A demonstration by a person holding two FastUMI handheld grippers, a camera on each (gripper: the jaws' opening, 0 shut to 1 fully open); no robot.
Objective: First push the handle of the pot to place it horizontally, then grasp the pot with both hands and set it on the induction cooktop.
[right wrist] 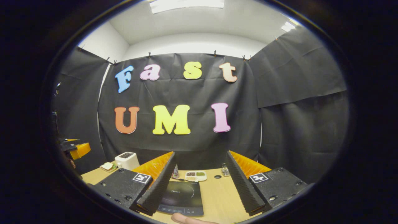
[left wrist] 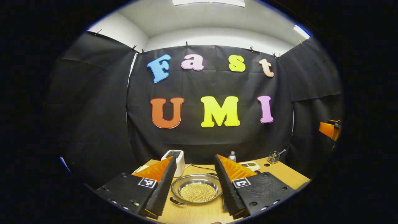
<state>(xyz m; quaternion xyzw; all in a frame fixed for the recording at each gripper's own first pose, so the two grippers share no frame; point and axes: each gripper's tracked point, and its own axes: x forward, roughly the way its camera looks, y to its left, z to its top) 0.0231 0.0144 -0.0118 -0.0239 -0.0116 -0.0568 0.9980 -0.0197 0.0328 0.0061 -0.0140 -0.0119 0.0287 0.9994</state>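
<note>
In the left gripper view a shallow steel pot (left wrist: 196, 188) filled with small yellow grains rests on the wooden table (left wrist: 286, 174). Its dark handle (left wrist: 176, 202) points toward the near left. My left gripper (left wrist: 193, 159) hovers open above it, one finger on each side, touching nothing. The right gripper view has the black induction cooktop (right wrist: 182, 194) lying flat on the table, partly behind the left finger of my right gripper (right wrist: 200, 153), which is open and holds nothing. The other gripper's orange body (right wrist: 77, 149) shows at the far left.
Along the back of the table stand a white toaster (left wrist: 175, 160), a small bottle (left wrist: 232, 156), a white divided dish (right wrist: 196, 175) and a metal utensil holder (left wrist: 273, 157). A plate of food (right wrist: 107, 166) lies beside the toaster. A fingertip (right wrist: 186, 219) shows at the bottom edge.
</note>
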